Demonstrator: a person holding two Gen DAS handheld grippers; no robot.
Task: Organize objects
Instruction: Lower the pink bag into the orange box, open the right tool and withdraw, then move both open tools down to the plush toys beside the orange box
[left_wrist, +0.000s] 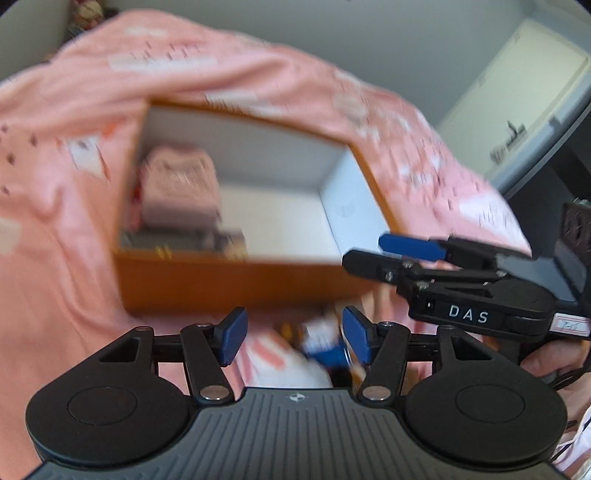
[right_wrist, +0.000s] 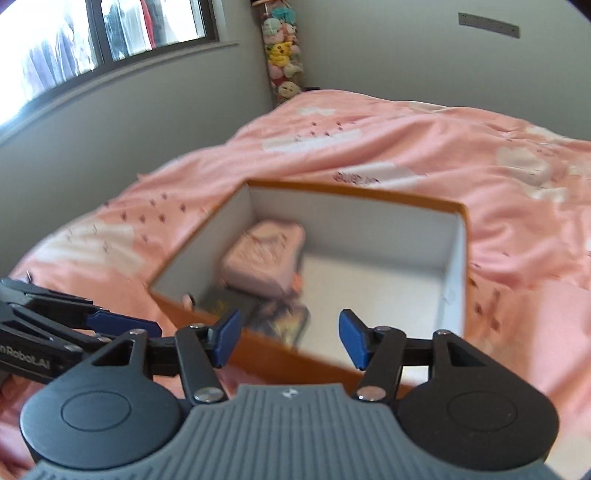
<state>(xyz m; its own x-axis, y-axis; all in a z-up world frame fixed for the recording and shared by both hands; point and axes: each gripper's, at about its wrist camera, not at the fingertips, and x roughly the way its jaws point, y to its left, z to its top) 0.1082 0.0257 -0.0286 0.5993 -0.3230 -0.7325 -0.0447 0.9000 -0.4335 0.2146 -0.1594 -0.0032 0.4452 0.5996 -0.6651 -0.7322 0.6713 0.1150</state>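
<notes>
An open orange box with white inside walls (left_wrist: 240, 284) (right_wrist: 458, 266) sits on a pink bed cover. Inside at its left lie a pink folded pouch (left_wrist: 177, 188) (right_wrist: 264, 258) and dark flat items (right_wrist: 229, 304). My left gripper (left_wrist: 291, 338) is open and empty, low in front of the box, over a blurred blue and white object (left_wrist: 325, 345) on the cover. My right gripper (right_wrist: 290, 338) is open and empty, hovering at the box's near wall. It also shows in the left wrist view (left_wrist: 369, 251), open, at the box's right corner.
The pink bed cover (right_wrist: 406, 147) spreads around the box. A grey wall and a window (right_wrist: 92, 33) stand behind. A column of plush toys (right_wrist: 282, 55) hangs in the corner. A white container (left_wrist: 517, 110) is at the far right.
</notes>
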